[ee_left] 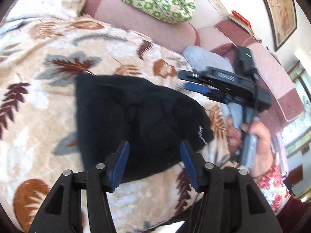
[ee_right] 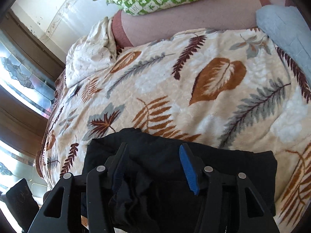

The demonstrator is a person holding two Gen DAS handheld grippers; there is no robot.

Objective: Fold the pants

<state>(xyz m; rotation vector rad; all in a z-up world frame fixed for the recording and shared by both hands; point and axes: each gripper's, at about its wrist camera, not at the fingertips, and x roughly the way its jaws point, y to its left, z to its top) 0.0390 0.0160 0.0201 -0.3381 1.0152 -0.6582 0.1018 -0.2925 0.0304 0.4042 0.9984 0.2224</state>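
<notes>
Two grippers, left gripper (ee_left: 154,163) and right gripper (ee_right: 153,165), hover with jaws spread over soft, limp black pants (ee_left: 134,116); I'd pinch the edge just ahead.

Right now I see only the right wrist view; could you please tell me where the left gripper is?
Observer: The left gripper hangs open over the near edge of the black pants, gripping nothing.
Operator: Is the bundle compact on that side?
Observer: Yes, it lies as one dark heap on the leaf-print blanket, with white lettering near its right corner.
Operator: And my gripper, from outside?
Observer: The right gripper is beside the pants' right edge, apparently clear of the cloth, held in the right hand.
</notes>
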